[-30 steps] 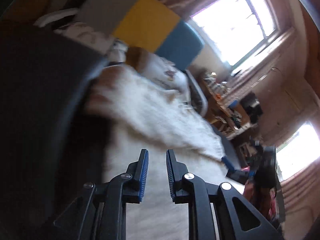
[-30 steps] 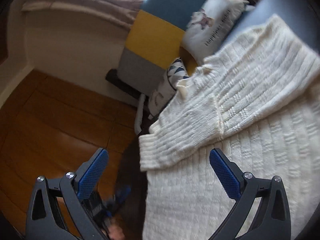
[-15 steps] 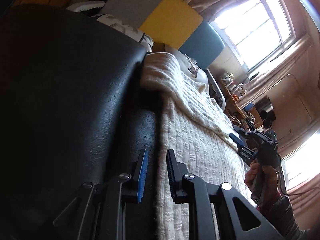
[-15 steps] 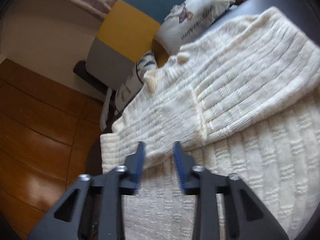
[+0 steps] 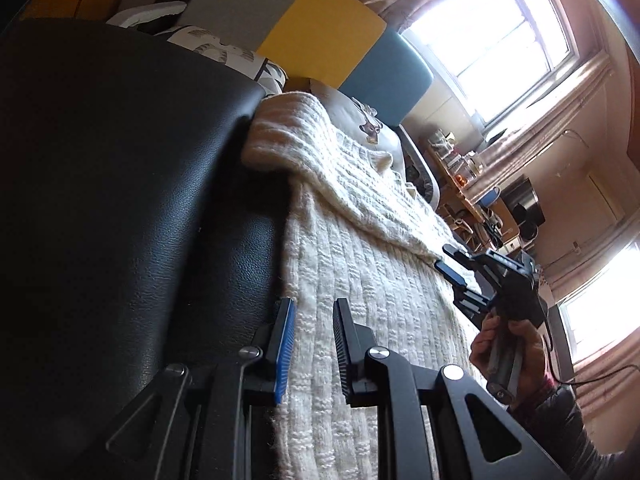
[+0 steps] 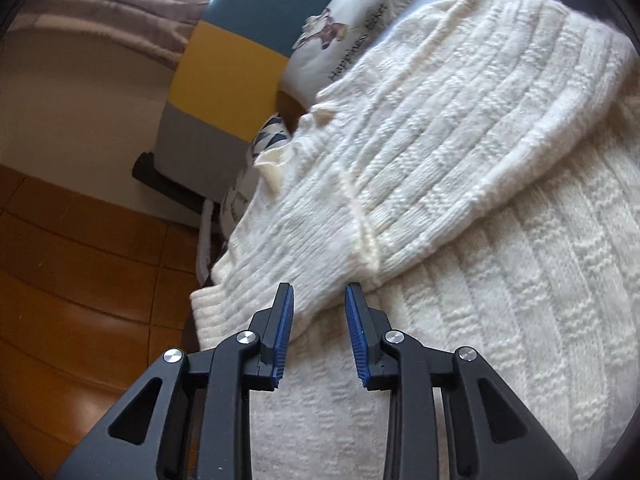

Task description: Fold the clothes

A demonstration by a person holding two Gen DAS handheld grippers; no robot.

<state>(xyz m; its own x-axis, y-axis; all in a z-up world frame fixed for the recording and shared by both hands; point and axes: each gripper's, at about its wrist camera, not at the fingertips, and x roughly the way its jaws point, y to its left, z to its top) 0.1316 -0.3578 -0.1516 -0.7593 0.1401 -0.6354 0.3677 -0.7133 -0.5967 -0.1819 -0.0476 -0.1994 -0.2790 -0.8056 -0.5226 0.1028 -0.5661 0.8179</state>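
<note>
A cream knitted sweater lies flat on a black padded table, one sleeve folded across its body. My left gripper sits low at the sweater's left edge, jaws nearly together, and the cloth passes under them without bunching. My right gripper is at the opposite edge, its jaws drawn close over the lower edge of the sleeve near the cuff. In the left wrist view the right gripper shows at the far side, held by a person's hand.
A grey, yellow and blue cushioned seat back and printed pillows stand beyond the table's far end. Wooden floor lies past the sweater's cuff side. A cluttered desk stands below bright windows.
The right gripper went from wide open to nearly shut at the sleeve's edge. The left gripper swung down to the sweater's left edge and settled, with the same narrow gap throughout.
</note>
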